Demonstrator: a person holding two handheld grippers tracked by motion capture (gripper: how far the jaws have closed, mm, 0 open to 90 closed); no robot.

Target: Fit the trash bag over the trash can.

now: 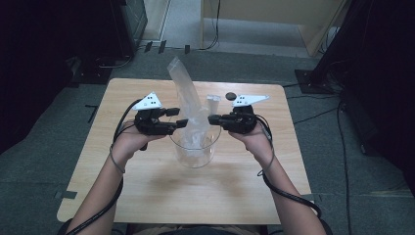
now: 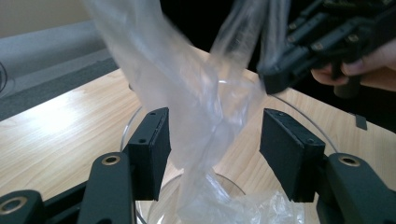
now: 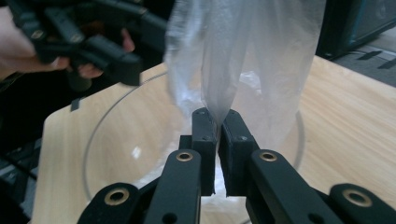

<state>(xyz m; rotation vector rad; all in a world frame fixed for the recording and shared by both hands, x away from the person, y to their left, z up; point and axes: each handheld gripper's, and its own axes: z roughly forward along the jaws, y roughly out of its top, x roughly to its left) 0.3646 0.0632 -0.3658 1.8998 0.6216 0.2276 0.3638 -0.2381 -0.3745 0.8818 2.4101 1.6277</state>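
A clear plastic bag [image 1: 188,98] stands up out of a glass bowl [image 1: 193,161] at the middle of the wooden table [image 1: 147,196]. My left gripper [image 1: 177,117] is at the bag's left side, just above the bowl's rim. In the left gripper view its jaws [image 2: 215,144] stand apart with the bag [image 2: 187,93] hanging loosely between them. My right gripper [image 1: 211,118] comes in from the right. In the right gripper view its jaws [image 3: 218,123] are pinched together on a fold of the bag [image 3: 252,56]. The bowl's rim [image 3: 100,123] curves below.
A small dark round object [image 1: 229,96] and a small clear piece [image 1: 213,100] lie on the table behind the right gripper. Black stands and cables line the floor on both sides. A light wooden frame [image 1: 274,19] stands at the back.
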